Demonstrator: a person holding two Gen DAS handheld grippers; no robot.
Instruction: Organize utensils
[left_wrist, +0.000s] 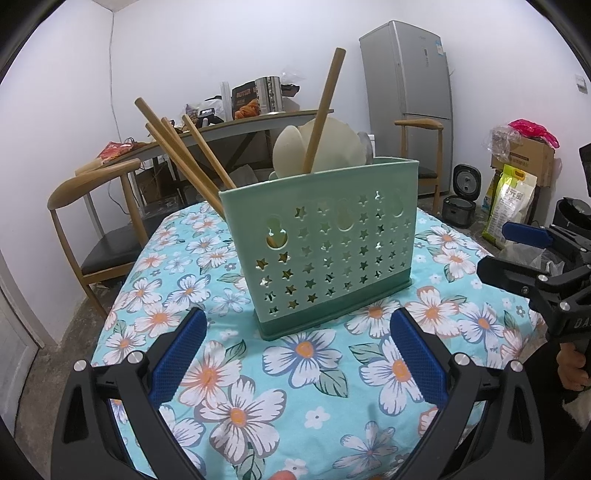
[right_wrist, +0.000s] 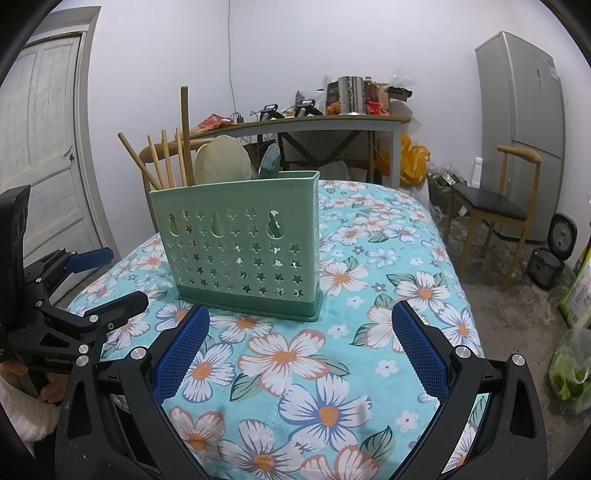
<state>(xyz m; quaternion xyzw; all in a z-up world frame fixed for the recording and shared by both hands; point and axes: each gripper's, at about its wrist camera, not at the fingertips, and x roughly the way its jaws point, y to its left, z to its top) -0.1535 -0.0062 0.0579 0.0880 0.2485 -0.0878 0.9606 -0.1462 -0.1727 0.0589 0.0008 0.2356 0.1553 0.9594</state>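
On the floral tablecloth (left_wrist: 303, 373), at 12 o'clock from both grippers, stands the green utensil holder (left_wrist: 325, 251), upright. Wooden chopsticks (left_wrist: 177, 151) lean toward 10 o'clock from its left compartment; cream spoons (left_wrist: 332, 147) and a long wooden handle (left_wrist: 325, 107) rise beside them. Left gripper (left_wrist: 297, 365) and right gripper (right_wrist: 299, 354) both hover near the holder with jaws spread wide, empty.

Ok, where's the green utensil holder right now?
The holder stands upright on the floral tablecloth, centred ahead of both open claws in both wrist views, untouched. Chopsticks lean out of its left end, beside pale spoons.
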